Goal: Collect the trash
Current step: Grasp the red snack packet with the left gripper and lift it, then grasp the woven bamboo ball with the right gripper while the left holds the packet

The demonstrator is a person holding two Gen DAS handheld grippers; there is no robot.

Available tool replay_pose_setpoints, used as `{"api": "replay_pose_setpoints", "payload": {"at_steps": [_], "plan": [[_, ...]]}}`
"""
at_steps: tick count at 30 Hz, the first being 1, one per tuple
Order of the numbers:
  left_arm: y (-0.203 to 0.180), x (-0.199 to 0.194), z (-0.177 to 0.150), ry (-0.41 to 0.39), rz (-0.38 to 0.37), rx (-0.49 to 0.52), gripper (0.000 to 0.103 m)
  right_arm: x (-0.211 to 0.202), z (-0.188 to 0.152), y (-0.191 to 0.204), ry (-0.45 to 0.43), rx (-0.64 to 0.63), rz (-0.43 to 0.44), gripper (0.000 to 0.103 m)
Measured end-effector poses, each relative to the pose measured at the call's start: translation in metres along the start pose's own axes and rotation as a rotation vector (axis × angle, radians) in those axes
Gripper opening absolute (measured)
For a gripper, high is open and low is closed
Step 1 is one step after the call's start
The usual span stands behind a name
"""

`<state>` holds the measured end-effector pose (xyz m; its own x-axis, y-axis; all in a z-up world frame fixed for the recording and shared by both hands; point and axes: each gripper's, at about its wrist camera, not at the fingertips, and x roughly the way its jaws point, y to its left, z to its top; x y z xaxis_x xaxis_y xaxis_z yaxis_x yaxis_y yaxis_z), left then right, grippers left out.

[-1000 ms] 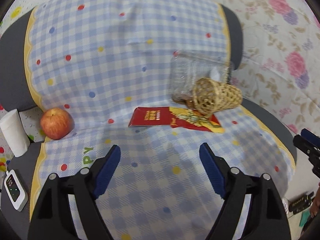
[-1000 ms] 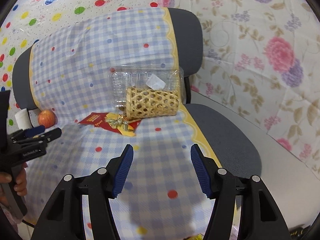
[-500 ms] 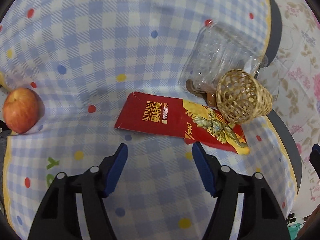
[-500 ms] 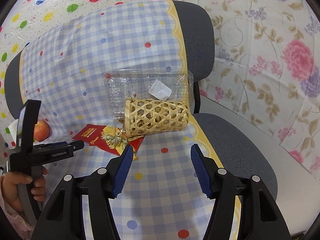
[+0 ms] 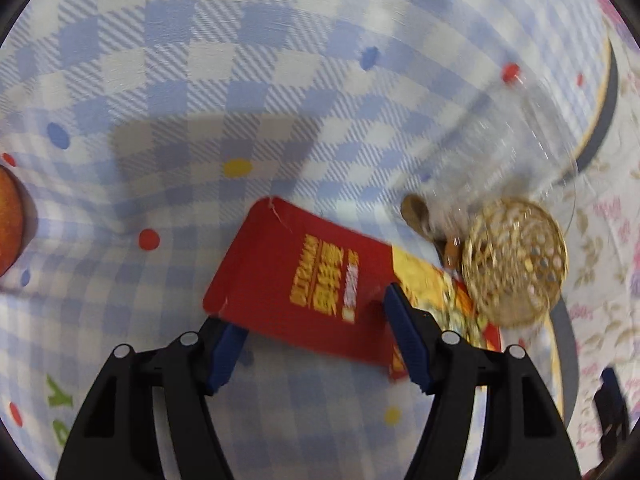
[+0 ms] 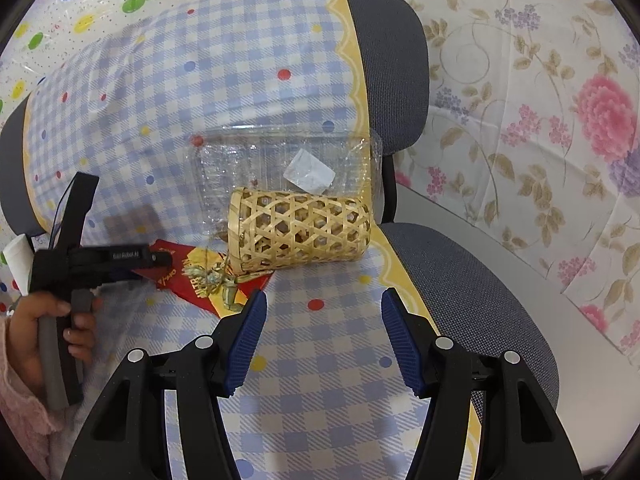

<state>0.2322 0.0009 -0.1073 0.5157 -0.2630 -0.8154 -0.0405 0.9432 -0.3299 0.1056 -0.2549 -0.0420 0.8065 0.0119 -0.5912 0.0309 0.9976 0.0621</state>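
Observation:
A flat red and yellow wrapper [image 5: 312, 280] lies on the checked cloth of the chair seat; it also shows in the right wrist view [image 6: 200, 276]. My left gripper [image 5: 316, 340] is open, its jaws standing on either side of the wrapper's near edge. A woven bamboo basket [image 6: 300, 236] lies on its side to the right of the wrapper, its mouth facing the left wrist view [image 5: 516, 260]. A clear plastic box [image 6: 280, 168] leans behind it. My right gripper [image 6: 324, 340] is open and empty, in front of the basket.
A red apple [image 5: 8, 228] sits at the far left on the seat. The grey chair [image 6: 460, 280] has its right edge bare of cloth. A floral sheet [image 6: 540, 100] hangs behind. A small brown object [image 5: 416, 212] lies by the plastic box.
My left gripper has moved forward and down onto the wrapper, which now lies between its jaws. My right gripper has come closer to the basket.

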Motion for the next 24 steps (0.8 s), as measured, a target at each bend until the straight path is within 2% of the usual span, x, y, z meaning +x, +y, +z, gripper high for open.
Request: {"api": "replay_pose_setpoints", "payload": {"at_steps": [1,2,4,7,9,12,17,21,24], "plan": [[0.001,0.001,0.003,-0.003,0.004,-0.011,0.049,0.001,-0.001,0.000,0.003,-0.002,-0.002,0.061],[0.003,0.001,0.005,-0.008,-0.001,-0.026,0.044,0.000,-0.001,0.000,0.004,-0.003,-0.005,0.061],[0.005,-0.007,0.006,-0.027,-0.029,-0.042,0.022,0.000,0.000,0.000,0.002,-0.002,-0.004,0.061],[-0.001,-0.034,0.000,-0.098,-0.050,-0.003,0.005,-0.001,0.003,0.002,-0.002,-0.007,-0.004,0.061],[-0.007,-0.055,-0.005,-0.145,-0.047,0.042,0.002,0.002,0.005,0.007,0.000,-0.014,0.005,0.061],[-0.013,-0.097,-0.014,-0.256,-0.020,0.116,0.001,0.007,0.009,0.016,0.001,-0.024,0.028,0.061],[-0.006,-0.149,-0.017,-0.414,0.041,0.167,0.001,0.025,0.020,0.037,-0.002,-0.046,0.060,0.060],[0.002,-0.182,-0.023,-0.509,0.091,0.193,0.000,0.044,0.033,0.050,-0.008,-0.058,0.059,0.058],[0.008,-0.189,-0.024,-0.537,0.116,0.203,0.000,0.061,0.041,0.057,-0.006,-0.070,0.044,0.058]]}}
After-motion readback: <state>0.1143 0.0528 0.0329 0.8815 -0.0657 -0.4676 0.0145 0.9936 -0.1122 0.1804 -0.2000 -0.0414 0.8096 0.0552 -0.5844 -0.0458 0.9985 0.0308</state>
